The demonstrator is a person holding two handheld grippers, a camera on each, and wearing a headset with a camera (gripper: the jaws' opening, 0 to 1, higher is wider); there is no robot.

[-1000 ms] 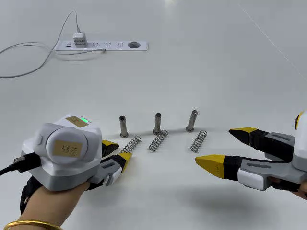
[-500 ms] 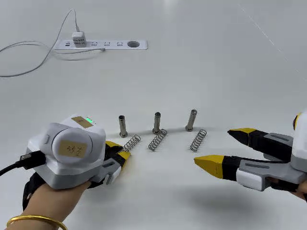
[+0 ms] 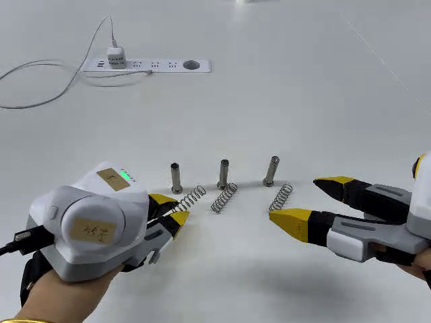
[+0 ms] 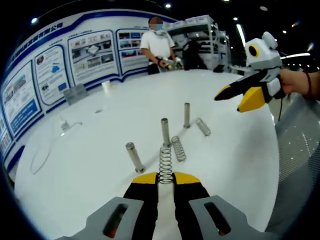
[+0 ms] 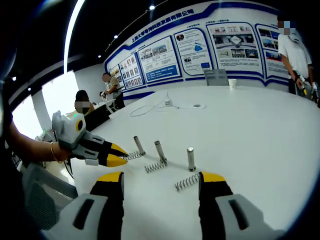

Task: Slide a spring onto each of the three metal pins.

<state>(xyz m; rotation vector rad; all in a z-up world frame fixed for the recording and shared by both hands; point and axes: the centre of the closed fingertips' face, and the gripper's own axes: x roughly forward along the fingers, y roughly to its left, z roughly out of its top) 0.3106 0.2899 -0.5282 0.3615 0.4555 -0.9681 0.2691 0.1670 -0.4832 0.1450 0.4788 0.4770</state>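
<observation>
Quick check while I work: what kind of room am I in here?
Likely a showroom or exhibition hall rather than a workshop: blue-framed display boards stand behind, ceiling spotlights shine above, and the work sits on a large white table.

Metal pins: three in all, left pin (image 3: 176,176), middle pin (image 3: 223,173), right pin (image 3: 272,171). Springs: three, left spring (image 3: 190,198), middle spring (image 3: 224,197), right spring (image 3: 281,196). Grippers: two, left gripper (image 3: 176,208), right gripper (image 3: 294,198). Power strip (image 3: 155,65): one. Charger (image 3: 116,54): one.
</observation>
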